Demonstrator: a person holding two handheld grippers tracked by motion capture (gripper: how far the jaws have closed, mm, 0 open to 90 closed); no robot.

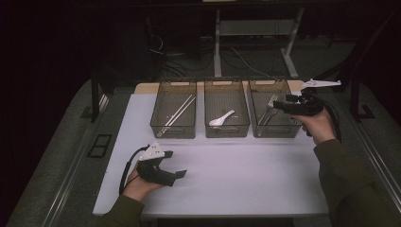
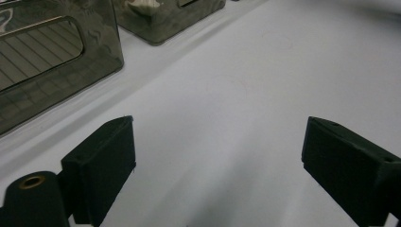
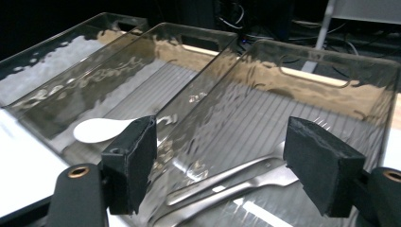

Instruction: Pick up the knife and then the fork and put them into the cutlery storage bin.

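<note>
My white table [image 1: 222,184] sits lit in a dark room; at twelve o'clock a white desk frame [image 1: 217,42] stands over tangled cables [image 1: 236,59] on grey floor [image 1: 61,165].

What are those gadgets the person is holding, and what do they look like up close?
Each hand holds a black handheld tool: the left gripper and the right gripper. Each ends in two blocky black jaws with matte pads, carries a pale grey three-cornered plate on top and trails a black cable. A brass-ringed hole sits beside the jaws. The person wears dark olive sleeves.
</note>
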